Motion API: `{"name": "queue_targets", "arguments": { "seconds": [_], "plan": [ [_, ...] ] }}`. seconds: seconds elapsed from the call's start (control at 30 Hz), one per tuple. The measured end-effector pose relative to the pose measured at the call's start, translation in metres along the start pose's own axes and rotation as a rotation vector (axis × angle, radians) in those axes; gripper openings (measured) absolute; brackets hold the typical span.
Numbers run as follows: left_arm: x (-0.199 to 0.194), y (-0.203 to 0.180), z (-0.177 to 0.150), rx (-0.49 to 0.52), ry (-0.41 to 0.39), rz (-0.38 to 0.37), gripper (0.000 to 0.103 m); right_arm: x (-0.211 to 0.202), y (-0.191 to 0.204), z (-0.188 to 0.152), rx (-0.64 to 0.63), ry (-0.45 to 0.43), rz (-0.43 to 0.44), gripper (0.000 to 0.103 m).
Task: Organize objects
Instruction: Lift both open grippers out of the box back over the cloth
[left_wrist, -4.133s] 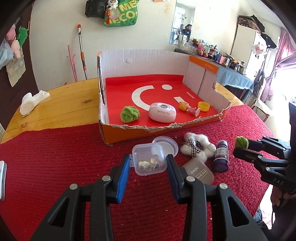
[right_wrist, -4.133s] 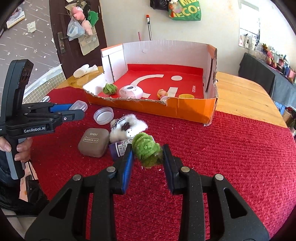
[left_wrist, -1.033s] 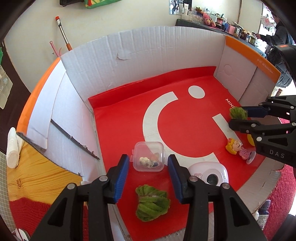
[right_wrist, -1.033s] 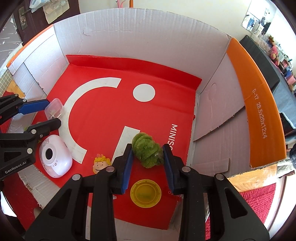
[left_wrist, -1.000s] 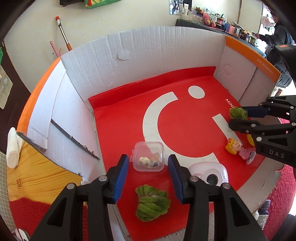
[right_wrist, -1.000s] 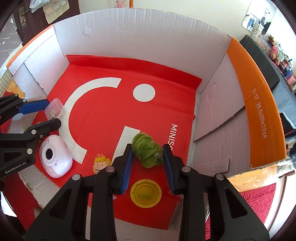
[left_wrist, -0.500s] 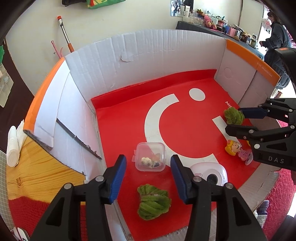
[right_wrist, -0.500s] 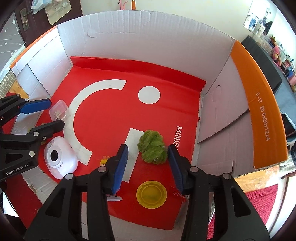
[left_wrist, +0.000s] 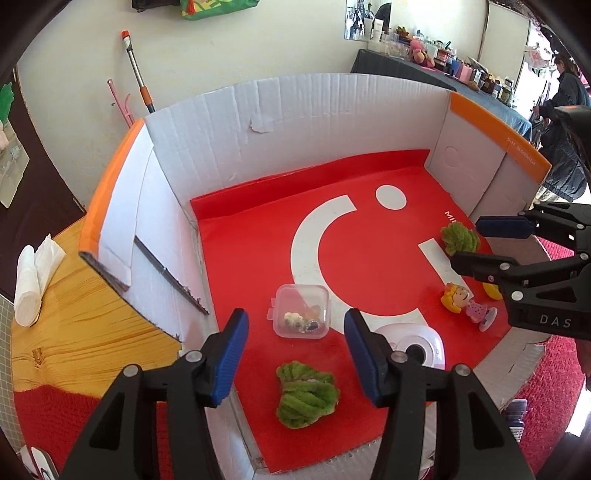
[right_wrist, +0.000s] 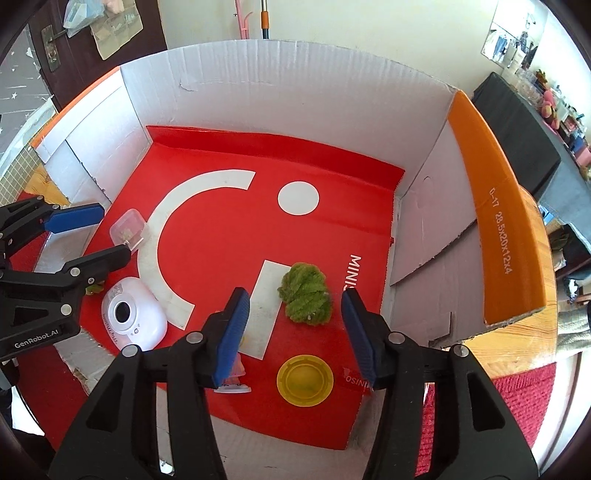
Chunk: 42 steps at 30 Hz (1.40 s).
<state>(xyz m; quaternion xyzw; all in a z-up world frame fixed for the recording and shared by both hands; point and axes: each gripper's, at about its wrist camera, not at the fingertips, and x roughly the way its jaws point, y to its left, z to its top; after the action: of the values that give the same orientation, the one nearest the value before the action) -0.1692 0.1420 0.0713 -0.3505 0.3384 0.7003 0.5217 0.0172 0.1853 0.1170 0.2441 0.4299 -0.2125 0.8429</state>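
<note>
Now your left gripper (left_wrist: 293, 349) has its jaws opening, clear of the small clear container (left_wrist: 301, 311) lying on the red floor of the cardboard box (left_wrist: 295, 122). Your right gripper (right_wrist: 293, 330) is opening too, the green fuzzy ball (right_wrist: 306, 294) resting free between its pads, untouched.
</note>
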Motion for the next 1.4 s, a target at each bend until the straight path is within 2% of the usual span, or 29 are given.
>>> {"name": "queue_targets", "arguments": {
  "seconds": [0.3, 0.37, 0.43, 0.47, 0.6, 0.67, 0.8, 0.9, 1.4],
  "plan": [
    [-0.018, 0.0, -0.007, -0.025, -0.037, -0.017, 0.063, -0.026, 0.013, -0.013, 0.023, -0.056, -0.006, 0.053],
    [-0.023, 0.001, -0.008, -0.033, -0.042, -0.018, 0.063, -0.033, 0.018, -0.018, 0.025, -0.07, -0.003, 0.056],
    [-0.028, 0.001, -0.01, -0.043, -0.049, -0.025, 0.064, -0.029, 0.01, -0.001, 0.025, -0.084, 0.001, 0.058],
    [-0.031, 0.001, -0.011, -0.046, -0.054, -0.026, 0.065, -0.015, -0.013, 0.019, 0.042, -0.097, -0.006, 0.058],
    [-0.043, -0.001, -0.015, -0.056, -0.075, -0.028, 0.07, -0.017, -0.011, 0.023, 0.038, -0.122, -0.002, 0.06],
    [-0.048, -0.003, -0.018, -0.062, -0.079, -0.027, 0.071, -0.032, -0.008, 0.016, 0.041, -0.139, -0.008, 0.066],
    [-0.06, -0.007, -0.026, -0.062, -0.079, -0.03, 0.072, -0.04, 0.002, 0.012, 0.058, -0.173, -0.021, 0.067],
    [-0.07, -0.013, -0.035, -0.051, -0.083, -0.027, 0.077, -0.048, 0.006, 0.002, 0.074, -0.192, -0.03, 0.071],
    [-0.089, -0.027, -0.092, -0.061, -0.05, -0.023, 0.08, -0.064, 0.022, -0.053, 0.14, -0.233, -0.042, 0.073]
  ]
}}
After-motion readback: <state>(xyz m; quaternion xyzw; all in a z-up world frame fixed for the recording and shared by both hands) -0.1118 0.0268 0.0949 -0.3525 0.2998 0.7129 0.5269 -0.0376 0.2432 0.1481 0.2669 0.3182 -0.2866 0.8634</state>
